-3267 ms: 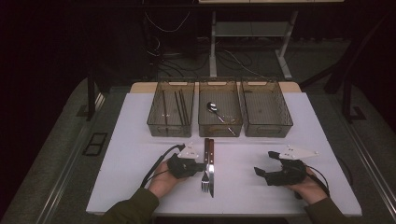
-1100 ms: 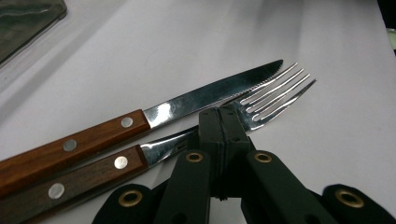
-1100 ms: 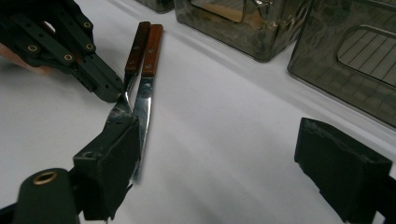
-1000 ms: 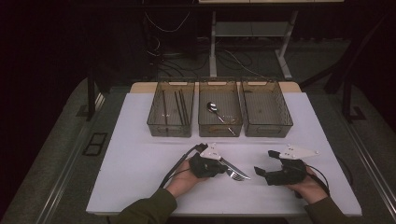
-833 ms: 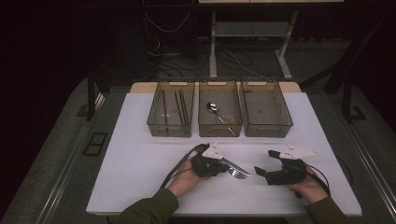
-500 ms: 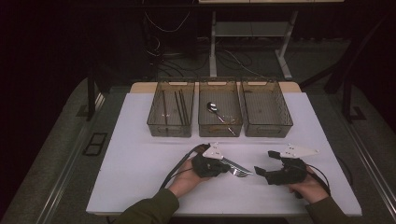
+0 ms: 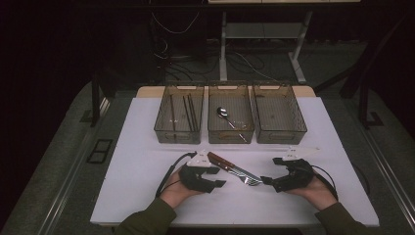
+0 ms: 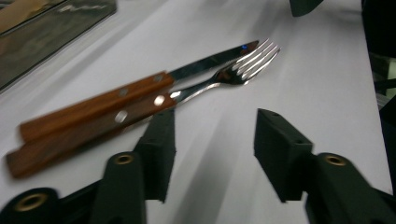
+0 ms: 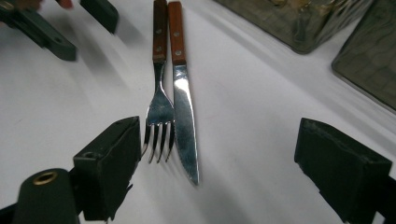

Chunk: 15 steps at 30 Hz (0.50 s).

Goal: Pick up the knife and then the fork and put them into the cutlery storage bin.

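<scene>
Between the left gripper (image 8: 212, 149) fingers there is only bare surface (image 7: 147, 132) — they have just been opening, the fork (image 8: 140, 109) and knife (image 8: 116, 100) lying side by side just beyond. The right gripper (image 9: 217, 158) fingers stand wide apart — the tines and blade tip lie between them, untouched. Three bins (image 7: 231, 136) sit farther back.

one wooden-handled steel fork (image 9: 159, 107) on white table top (image 7: 137, 147). one wooden-handled steel table knife (image 9: 183, 107) touching alongside fork. three clear smoky plastic bins (image 7: 279, 132) in row at far edge. one silver metal spoon (image 7: 224, 114) in middle bin, plus one slim brown-handled piece (image 7: 240, 136) near its front wall, kind not clear. about three dark thin sticks (image 7: 186, 110) in left bin, exact count hard to tell. two black two-jaw hand-held grippers: left (image 7: 219, 177), right (image 7: 270, 171).
</scene>
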Available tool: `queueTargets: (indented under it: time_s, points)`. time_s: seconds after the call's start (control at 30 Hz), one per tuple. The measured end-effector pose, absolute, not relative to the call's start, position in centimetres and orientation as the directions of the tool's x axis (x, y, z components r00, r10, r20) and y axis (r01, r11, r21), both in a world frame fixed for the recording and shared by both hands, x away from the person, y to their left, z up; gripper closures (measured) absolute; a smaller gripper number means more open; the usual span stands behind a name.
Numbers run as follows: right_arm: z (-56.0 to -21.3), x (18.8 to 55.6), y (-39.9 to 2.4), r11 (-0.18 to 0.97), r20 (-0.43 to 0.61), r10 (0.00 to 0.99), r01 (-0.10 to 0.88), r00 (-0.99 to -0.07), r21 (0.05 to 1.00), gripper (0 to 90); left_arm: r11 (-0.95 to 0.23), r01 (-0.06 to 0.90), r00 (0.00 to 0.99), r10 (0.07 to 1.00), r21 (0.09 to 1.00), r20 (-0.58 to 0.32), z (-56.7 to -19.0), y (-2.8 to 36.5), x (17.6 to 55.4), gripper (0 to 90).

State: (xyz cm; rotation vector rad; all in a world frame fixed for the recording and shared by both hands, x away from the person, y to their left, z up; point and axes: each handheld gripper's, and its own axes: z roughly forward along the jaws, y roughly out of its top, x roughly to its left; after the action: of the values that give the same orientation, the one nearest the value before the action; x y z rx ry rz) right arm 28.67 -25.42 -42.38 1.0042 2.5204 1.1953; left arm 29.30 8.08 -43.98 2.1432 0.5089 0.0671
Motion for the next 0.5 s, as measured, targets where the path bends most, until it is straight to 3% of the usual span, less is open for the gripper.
queueTargets:
  time_s: [0.27, 0.47, 0.5]
  points:
    - [-41.3, 30.7, -22.8, 0.537, 0.107, 0.614, 0.513, -0.782, 0.669, 15.6, -0.446, 0.362, 0.878, 0.458, 0.818, -0.138, -43.7, 12.2, 28.2, 32.6]
    - [-40.6, 32.2, -20.5, 0.590, 0.061, 0.609, 0.503, -0.791, 0.632, 16.1, -0.432, 0.373, 0.859, 0.495, 0.821, -0.130, -43.8, 14.3, 27.6, 18.1]
    - [-40.5, 32.4, -20.1, 0.603, 0.057, 0.599, 0.497, -0.799, 0.623, 19.5, -0.439, 0.374, 0.859, 0.496, 0.817, -0.127, -43.8, 14.7, 27.6, 15.4]
